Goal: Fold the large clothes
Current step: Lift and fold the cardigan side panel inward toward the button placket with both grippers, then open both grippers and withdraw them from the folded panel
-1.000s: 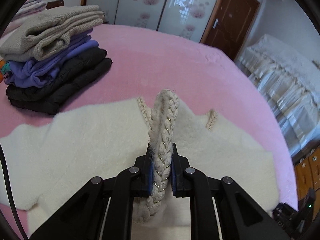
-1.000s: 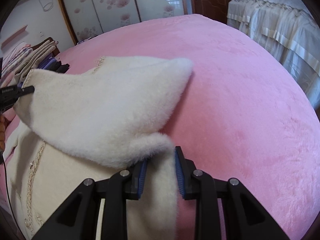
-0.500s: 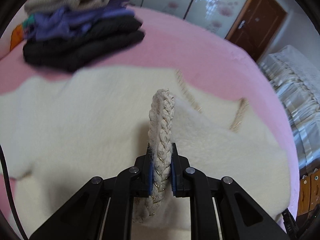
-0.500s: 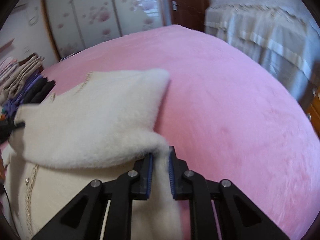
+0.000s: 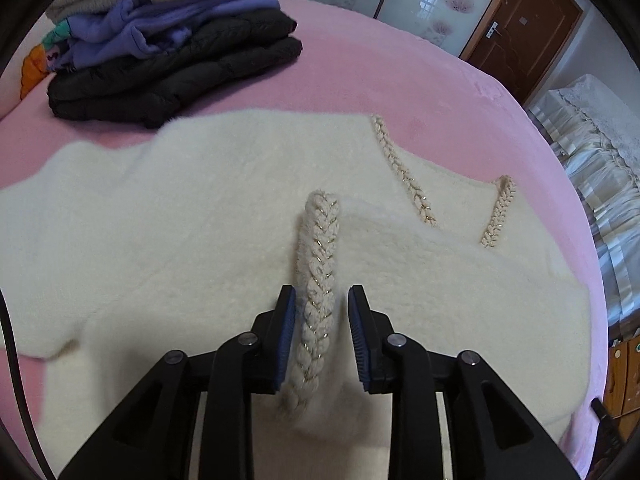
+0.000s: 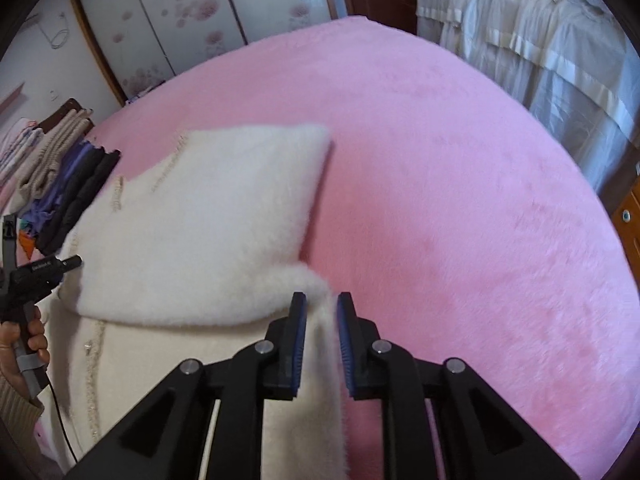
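The left gripper (image 5: 322,300) pointed steeply down at a cream fleece garment (image 5: 180,240) spread across the pink bed (image 5: 400,80). Its jaws were opening, and the braided trim (image 5: 318,280) of the garment stood up between them: the braid lay against the blue pad (image 5: 286,336) on the left side, while a clear gap showed between it and the pad on the other side, so the grip was already loose. Ahead of this gripper and slightly to the right, two more lengths of braided edging ran along the neckline. Farther ahead and to the left sat a pile of folded clothes (image 5: 172,40), black padded items at the bottom, purple ones above and a beige knit on top.

The right gripper (image 6: 322,308) also pointed down, over the garment's edge beside bare pink bed. Its jaws were opening too, with a narrow strip of the white fleece running between them; the fleece brushed the left pad, and whether the right pad touched it could not be told. Ahead and to the left of this gripper a folded-over panel of the garment (image 6: 208,216) lay flat on the layer beneath. Far to its left, a hand (image 6: 24,344) gripped the black handle of the other tool
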`<state>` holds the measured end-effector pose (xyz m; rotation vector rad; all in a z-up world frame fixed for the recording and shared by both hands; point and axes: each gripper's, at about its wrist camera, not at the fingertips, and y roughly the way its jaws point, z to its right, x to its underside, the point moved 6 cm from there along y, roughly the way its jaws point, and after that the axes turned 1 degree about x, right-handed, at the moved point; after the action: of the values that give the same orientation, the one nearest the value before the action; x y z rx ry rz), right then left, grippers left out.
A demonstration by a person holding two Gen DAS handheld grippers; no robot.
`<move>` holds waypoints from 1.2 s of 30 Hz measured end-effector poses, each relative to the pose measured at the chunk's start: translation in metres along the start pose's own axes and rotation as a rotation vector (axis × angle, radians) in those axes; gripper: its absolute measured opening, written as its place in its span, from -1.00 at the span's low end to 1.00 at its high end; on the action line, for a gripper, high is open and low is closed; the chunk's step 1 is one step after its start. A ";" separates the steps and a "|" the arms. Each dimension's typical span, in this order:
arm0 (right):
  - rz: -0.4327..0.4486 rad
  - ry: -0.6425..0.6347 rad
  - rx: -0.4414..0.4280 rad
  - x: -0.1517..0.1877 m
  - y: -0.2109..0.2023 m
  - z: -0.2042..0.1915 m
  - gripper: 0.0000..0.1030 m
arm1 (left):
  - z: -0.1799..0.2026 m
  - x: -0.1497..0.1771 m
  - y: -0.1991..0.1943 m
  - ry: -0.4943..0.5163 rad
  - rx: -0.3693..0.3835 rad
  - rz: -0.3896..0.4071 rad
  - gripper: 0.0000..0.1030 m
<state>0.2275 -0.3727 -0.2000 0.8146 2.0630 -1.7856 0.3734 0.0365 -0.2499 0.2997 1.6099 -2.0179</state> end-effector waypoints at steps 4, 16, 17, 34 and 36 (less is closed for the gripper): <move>0.039 0.037 -0.040 -0.045 0.004 0.002 -0.14 | 0.010 -0.001 -0.025 0.036 0.014 0.052 -0.38; -0.170 0.171 -0.113 -0.110 0.133 0.019 -0.14 | 0.038 0.021 0.016 0.094 0.062 -0.014 -0.34; -0.179 0.181 -0.123 -0.109 0.139 0.020 -0.14 | 0.039 0.022 0.017 0.100 0.059 -0.002 -0.34; -0.063 -0.171 0.143 -0.108 0.137 -0.022 -0.70 | 0.058 0.021 0.033 0.154 -0.013 0.075 -0.10; -0.034 -0.141 0.111 -0.111 0.110 -0.019 -0.69 | 0.057 0.019 0.030 0.151 0.001 0.056 -0.08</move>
<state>0.3834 -0.3708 -0.2231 0.6654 1.9145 -1.9310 0.3822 -0.0275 -0.2691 0.5023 1.6714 -1.9945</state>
